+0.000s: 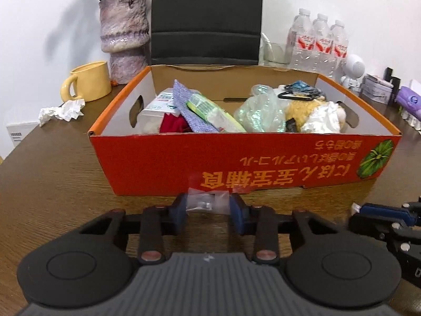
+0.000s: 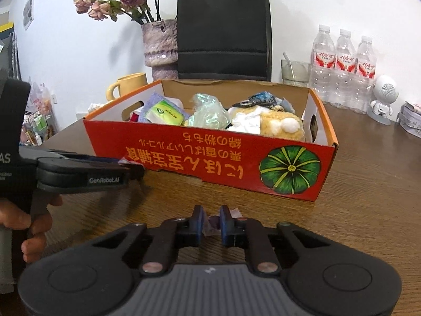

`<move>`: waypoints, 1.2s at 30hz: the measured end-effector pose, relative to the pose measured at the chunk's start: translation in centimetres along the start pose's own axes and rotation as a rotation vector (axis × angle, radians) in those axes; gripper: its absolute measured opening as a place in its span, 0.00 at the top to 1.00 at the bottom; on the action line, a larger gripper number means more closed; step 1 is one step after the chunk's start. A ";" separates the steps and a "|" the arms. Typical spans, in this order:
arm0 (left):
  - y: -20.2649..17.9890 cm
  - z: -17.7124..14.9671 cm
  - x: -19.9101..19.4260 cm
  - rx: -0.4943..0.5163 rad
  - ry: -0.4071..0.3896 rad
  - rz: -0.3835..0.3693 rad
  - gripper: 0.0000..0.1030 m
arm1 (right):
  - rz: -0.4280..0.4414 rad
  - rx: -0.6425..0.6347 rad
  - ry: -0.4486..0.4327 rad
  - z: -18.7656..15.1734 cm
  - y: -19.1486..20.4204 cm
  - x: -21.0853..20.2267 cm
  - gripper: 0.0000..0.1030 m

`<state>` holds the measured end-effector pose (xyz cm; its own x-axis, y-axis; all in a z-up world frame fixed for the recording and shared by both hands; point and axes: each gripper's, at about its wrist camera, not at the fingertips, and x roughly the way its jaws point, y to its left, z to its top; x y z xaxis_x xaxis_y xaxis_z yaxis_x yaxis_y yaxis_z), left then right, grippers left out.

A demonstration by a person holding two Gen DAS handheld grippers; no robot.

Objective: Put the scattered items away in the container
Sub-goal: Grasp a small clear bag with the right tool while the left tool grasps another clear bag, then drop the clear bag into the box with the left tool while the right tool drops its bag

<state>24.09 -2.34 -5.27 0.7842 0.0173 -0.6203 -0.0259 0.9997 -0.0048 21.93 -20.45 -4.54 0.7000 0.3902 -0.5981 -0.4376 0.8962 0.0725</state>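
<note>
Box (image 1: 168, 166) front edge near; both hand-held grippers (image 1: 208, 205) (image 2: 211, 223) grasp small wrappers.

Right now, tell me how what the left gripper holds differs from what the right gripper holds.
The left gripper pinches a clear plastic bag with small metal parts inside; the right gripper pinches a purple-and-white wrapper scrap. The bag spans wider-set jaws; the scrap sits between nearly closed jaws. Both are held in front of the red box.
</note>
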 end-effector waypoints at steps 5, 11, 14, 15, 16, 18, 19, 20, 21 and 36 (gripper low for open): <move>0.4 -0.6 -0.6 -0.006 -0.014 -0.028 0.66 | -0.005 0.009 -0.024 0.0 -0.1 -0.6 0.95; 1.2 -0.8 -1.0 -0.036 -0.018 -0.051 0.66 | -0.014 0.060 -0.052 0.2 -1.1 -1.2 0.95; 1.3 -0.9 -1.4 -0.033 -0.026 -0.061 0.66 | -0.010 0.092 -0.070 0.3 -1.7 -1.6 0.95; 1.3 -0.9 -1.5 -0.030 -0.031 -0.065 0.66 | -0.007 0.102 -0.077 0.3 -1.9 -1.8 0.95; 1.2 -1.0 -1.7 -0.028 -0.034 -0.067 0.66 | -0.004 0.113 -0.085 0.3 -2.1 -2.0 0.95; 1.2 -1.1 -2.0 -0.028 -0.042 -0.077 0.66 | 0.008 0.135 -0.101 0.4 -2.5 -2.5 0.95; 1.2 -1.2 -2.2 -0.028 -0.046 -0.081 0.66 | 0.013 0.145 -0.109 0.5 -2.7 -2.7 0.95; 1.2 -1.2 -2.4 -0.029 -0.050 -0.087 0.66 | 0.016 0.152 -0.119 0.5 -2.8 -2.9 0.95; 1.3 -1.3 -2.6 -0.029 -0.053 -0.090 0.66 | 0.015 0.159 -0.128 0.5 -3.0 -3.2 0.95; 1.4 -0.2 -7.2 -0.012 -0.142 -0.195 0.66 | 0.063 0.201 -0.217 2.7 -3.4 -6.2 0.95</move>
<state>18.28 -1.07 -1.01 0.8541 -0.1729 -0.4906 0.1283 0.9840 -0.1235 20.56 -25.33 1.07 0.7889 0.4630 -0.4040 -0.3790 0.8842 0.2732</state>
